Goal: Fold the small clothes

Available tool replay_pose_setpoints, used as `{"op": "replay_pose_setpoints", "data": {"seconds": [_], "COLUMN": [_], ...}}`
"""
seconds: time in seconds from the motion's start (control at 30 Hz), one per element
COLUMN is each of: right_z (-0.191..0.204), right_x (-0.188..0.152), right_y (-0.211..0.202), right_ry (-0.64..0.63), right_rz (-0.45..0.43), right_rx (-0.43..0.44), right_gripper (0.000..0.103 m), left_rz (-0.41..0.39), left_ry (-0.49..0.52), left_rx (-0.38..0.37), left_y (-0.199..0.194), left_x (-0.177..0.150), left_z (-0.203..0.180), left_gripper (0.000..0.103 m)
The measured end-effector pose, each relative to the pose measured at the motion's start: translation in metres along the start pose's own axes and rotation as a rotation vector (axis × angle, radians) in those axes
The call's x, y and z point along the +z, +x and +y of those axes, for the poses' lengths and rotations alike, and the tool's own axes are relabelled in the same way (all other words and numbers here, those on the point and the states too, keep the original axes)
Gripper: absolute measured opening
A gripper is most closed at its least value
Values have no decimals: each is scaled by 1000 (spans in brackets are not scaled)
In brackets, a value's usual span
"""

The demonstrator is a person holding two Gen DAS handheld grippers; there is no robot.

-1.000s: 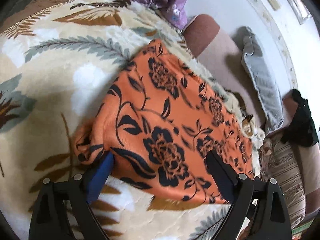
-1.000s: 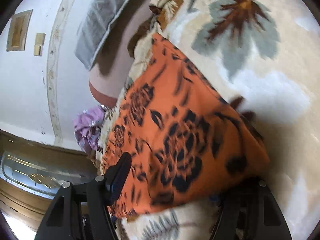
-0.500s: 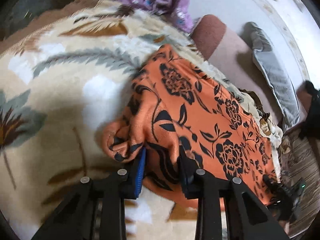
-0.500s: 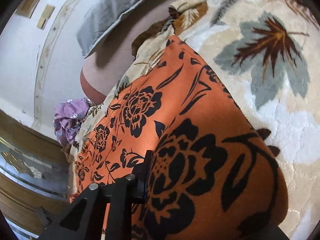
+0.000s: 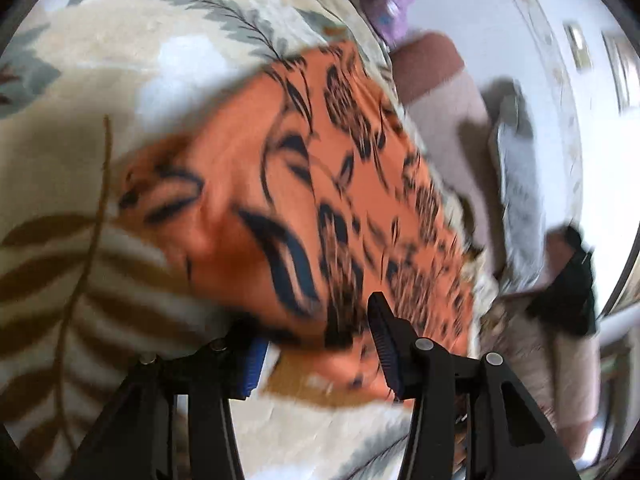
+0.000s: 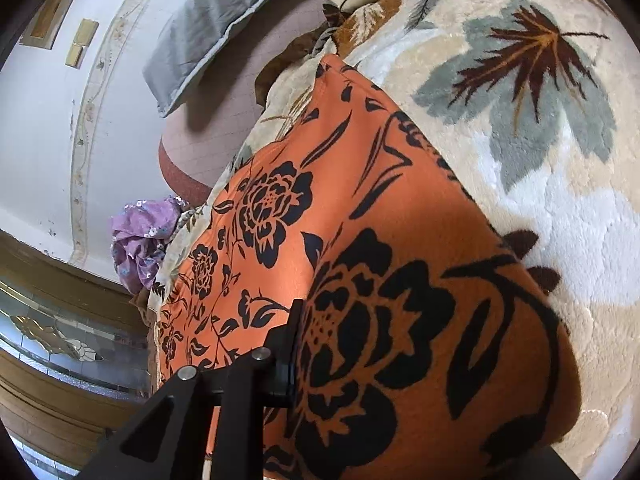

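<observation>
Left gripper [image 5: 316, 332]: nearest the lens, jaws partway apart and opening right now, with a bunched corner of the orange floral garment [image 5: 320, 184] sitting between them. The blue pad on one side is tucked under the cloth; the view is smeared, so whether the pads press on the fabric I cannot tell.

Right gripper [image 6: 360, 360]: narrow gap. One black finger [image 6: 294, 344] presses into the big black flower print and the cloth folds over the other side, hiding the second finger. It reads as a pinch on the garment's near edge.

Orange floral garment [image 6: 340, 208]: spread on the cream leaf-print blanket [image 6: 560, 220], running away from both grippers toward the blanket's far edge, one long side along that edge.

Risk, left side: as those jaws widen, the gathered corner could slip out, I judge, and the fold would then start lopsided with only one corner carried.

Risk, right side: the pinch looks thick with bunched cloth. If it has caught more than one layer, lifting may drag the layers beneath and wrinkle the fold.

Risk, blanket: the pile is plush and could get nipped along with the garment.

Farther off: a purple garment [image 6: 140, 236] heaped past the blanket, a grey pillow [image 6: 224, 20] and the white wall [image 6: 36, 128].
</observation>
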State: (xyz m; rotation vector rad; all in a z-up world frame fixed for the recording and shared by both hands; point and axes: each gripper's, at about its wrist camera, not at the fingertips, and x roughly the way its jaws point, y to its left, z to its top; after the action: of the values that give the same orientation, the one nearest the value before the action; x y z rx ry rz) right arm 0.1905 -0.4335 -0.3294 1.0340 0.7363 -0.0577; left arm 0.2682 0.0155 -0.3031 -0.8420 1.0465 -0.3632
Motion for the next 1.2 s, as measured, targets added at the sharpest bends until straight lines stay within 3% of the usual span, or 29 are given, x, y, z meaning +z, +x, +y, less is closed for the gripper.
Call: {"op": "replay_pose_setpoints", "data": {"seconds": [0.1, 0.2, 0.33, 0.6, 0.8, 0.93, 1.13, 1.2], "right_z": [1, 4, 21, 50, 37, 6, -20, -32], "right_x": [0, -1, -6, -23, -56, -85, -92, -90], "right_y": [0, -2, -9, -54, -104, -131, -132, -127], "right_ry": [-9, -26, -120, -256, -233, -131, -86, -24], "right_rz": [-1, -18, -74, -188, -111, -64, -16, 11], "right_rx": [-1, -12, -64, -78, -135, -141, -145, -135], "right_gripper": [22, 22, 18, 16, 16, 16, 17, 25], "left_rz": [-39, -71, -91, -147, -122, -54, -51, -59], "left_ry": [-39, -3, 44, 173, 210, 169, 292, 355], "left_rx": [-43, -5, 5, -10, 43, 96, 180, 232], "left_y": [3, 7, 2, -48, -98, -112, -117, -121], "left_x": [13, 19, 18, -2, -62, -108, -132, -138], "left_z": [3, 3, -5, -43, -50, -23, -30, -40], "left_gripper": [47, 21, 14, 12, 12, 12, 13, 14]}}
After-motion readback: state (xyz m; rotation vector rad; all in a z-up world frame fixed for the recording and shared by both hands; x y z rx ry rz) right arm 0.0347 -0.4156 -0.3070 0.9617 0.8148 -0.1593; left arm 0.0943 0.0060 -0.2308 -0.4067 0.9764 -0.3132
